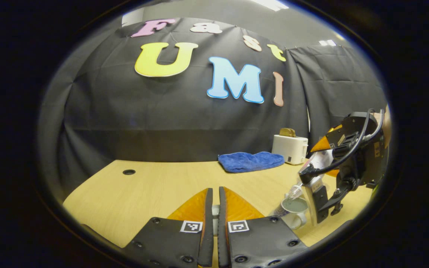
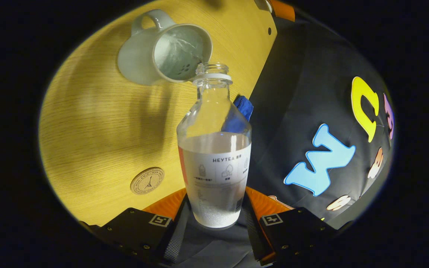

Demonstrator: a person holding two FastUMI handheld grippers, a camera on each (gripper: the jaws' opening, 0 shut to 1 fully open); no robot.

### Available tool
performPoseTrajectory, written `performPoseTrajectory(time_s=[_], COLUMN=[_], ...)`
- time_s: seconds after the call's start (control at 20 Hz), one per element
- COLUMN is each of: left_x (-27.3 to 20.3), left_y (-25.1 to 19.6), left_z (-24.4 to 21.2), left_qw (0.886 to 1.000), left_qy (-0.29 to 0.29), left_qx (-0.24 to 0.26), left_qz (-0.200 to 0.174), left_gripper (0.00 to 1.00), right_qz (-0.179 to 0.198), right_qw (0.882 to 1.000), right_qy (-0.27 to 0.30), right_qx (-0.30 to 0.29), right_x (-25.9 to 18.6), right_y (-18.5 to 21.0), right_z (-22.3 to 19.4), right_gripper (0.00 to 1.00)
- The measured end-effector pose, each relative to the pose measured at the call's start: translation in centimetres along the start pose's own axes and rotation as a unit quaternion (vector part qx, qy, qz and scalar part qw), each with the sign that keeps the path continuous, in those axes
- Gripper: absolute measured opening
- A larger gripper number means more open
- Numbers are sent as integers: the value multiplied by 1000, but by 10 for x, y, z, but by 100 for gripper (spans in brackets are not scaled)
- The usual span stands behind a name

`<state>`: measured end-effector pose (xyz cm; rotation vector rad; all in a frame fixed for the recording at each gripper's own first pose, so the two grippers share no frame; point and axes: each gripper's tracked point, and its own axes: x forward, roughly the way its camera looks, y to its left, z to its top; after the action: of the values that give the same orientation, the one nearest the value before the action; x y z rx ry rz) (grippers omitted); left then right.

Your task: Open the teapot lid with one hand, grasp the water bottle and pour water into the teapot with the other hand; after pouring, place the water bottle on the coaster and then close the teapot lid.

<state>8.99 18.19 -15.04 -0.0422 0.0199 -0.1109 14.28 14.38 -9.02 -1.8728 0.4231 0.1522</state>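
Right tool (image 2: 214,217) grips tilted bottle (image 2: 214,156) at teapot (image 2: 166,52) rim; left tool (image 1: 213,223) nearly closed.

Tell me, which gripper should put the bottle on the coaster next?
Probably the right gripper. It already grips the bottle, tilted over the open teapot, and the coaster lies close by on the table. The left gripper is nearly closed and farther off.

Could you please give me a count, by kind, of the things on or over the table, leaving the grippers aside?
Teapot: 1
Bottle: 1
Coaster: 1
Blue cloth: 1
Toaster: 1
Total: 5
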Motion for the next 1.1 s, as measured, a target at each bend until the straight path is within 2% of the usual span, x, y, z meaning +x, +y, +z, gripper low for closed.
performPoseTrajectory(time_s=[0.35, 0.5, 0.95, 1.1], left_x=[-2, -2, -6, -9], left_y=[2, -3, -5, -4], left_z=[-2, 1, 0, 0], left_qw=[1000, 1000, 1000, 1000], left_qy=[0, -2, -3, -4], left_qx=[1, 0, 0, 3], left_qz=[11, 11, 13, 16], left_gripper=[12, 12, 12, 11], right_qz=[-11, -31, -48, -69], right_qw=[999, 998, 996, 993], right_qy=[-20, -29, -40, -48], right_qx=[-24, -56, -69, -85], right_x=[-14, -17, -20, -26], right_y=[0, -8, -13, -24], right_z=[-2, 0, -2, 3], right_gripper=[73, 73, 73, 73])
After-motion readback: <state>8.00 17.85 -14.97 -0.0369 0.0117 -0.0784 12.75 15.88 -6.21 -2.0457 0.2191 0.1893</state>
